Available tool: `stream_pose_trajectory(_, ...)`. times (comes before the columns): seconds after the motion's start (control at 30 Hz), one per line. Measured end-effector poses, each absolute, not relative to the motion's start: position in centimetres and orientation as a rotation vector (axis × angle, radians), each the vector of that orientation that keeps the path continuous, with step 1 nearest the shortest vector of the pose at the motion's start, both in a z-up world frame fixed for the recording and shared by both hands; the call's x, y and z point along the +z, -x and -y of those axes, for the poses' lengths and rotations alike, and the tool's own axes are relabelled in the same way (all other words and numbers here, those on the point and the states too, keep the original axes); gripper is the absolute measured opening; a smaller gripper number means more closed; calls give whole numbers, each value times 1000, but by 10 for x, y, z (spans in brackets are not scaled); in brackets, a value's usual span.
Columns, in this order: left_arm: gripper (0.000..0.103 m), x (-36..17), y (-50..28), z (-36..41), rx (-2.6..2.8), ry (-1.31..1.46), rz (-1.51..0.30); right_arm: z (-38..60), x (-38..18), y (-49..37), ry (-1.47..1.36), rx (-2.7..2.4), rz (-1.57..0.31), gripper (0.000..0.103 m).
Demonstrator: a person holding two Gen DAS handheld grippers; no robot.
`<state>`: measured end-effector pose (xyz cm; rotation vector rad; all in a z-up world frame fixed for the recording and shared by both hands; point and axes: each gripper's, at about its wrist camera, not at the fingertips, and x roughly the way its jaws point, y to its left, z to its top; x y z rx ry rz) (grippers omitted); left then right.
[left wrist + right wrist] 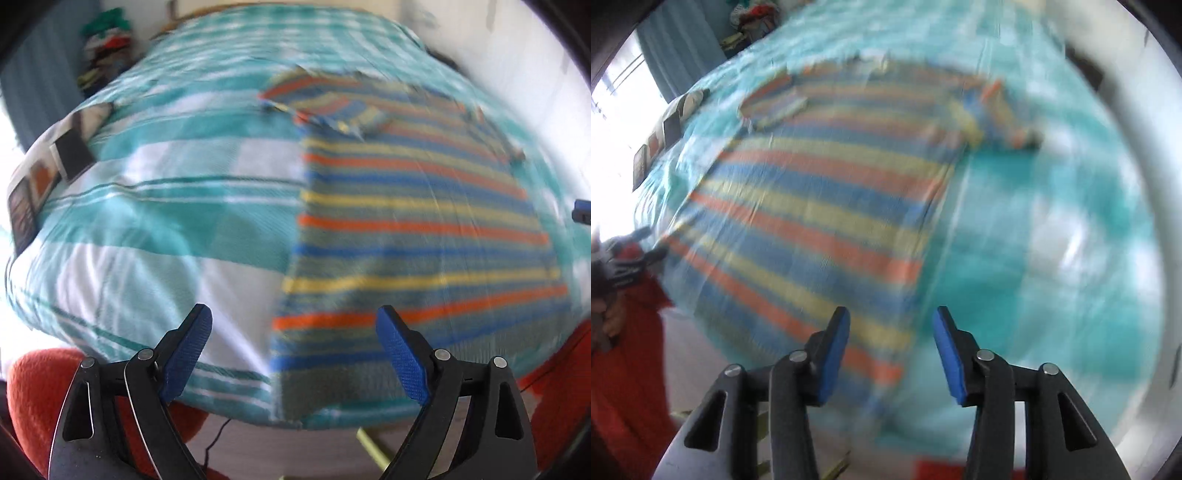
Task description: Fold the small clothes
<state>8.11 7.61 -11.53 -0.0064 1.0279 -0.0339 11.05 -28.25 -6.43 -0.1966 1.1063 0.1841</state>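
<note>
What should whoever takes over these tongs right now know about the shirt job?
Left tongs: open, holding nothing, above the near hem.
Right tongs: open, holding nothing, above the shirt's near right corner.
Striped shirt: spread flat on the teal checked bedcover, both short sleeves lying out at the far end. Pictures are blurred, so fine creases cannot be judged.
Done: shirt laid out.
Left: no fold shows yet; probably sleeves and sides inward first, then hem toward collar.

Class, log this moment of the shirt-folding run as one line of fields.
task: fold small clothes | striped shirt: flat on bed | left gripper: open, empty | right gripper: open, empty | fold: not yet begun
</note>
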Motion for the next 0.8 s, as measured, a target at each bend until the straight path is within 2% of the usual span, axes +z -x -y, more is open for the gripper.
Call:
stream_pose_trajectory(0.03,91,-116,-84,-81,-9,37,-1018,285,-58,-135,240,180,-1044,65)
stream_pose_trajectory(0.13,91,-122,-87,-95,66,74,-1007,276,-71,-207,325,205,-988,66)
stream_pose_trajectory(0.27,91,-131,-82,-112,127,87,-1043,272,-127,-271,413,168,-1061,64)
stream_pose_trajectory(0.3,91,-133,-83,-115,131,102,-1054,280,-141,-280,417,138,-1088,60)
stream_pose_trajectory(0.33,91,-134,-84,-117,135,110,-1060,290,-148,-286,370,121,-1104,54)
stream_pose_trajectory(0.4,91,-132,-81,-117,143,111,-1060,321,-135,-290,232,44,-1075,4)
stream_pose_trajectory(0.6,91,-136,-84,-116,130,119,-1071,477,-58,-240,-239,-203,-903,4)
stream_pose_trajectory(0.8,91,-139,-86,-103,112,80,-1082,574,-82,-193,-542,-356,-929,4)
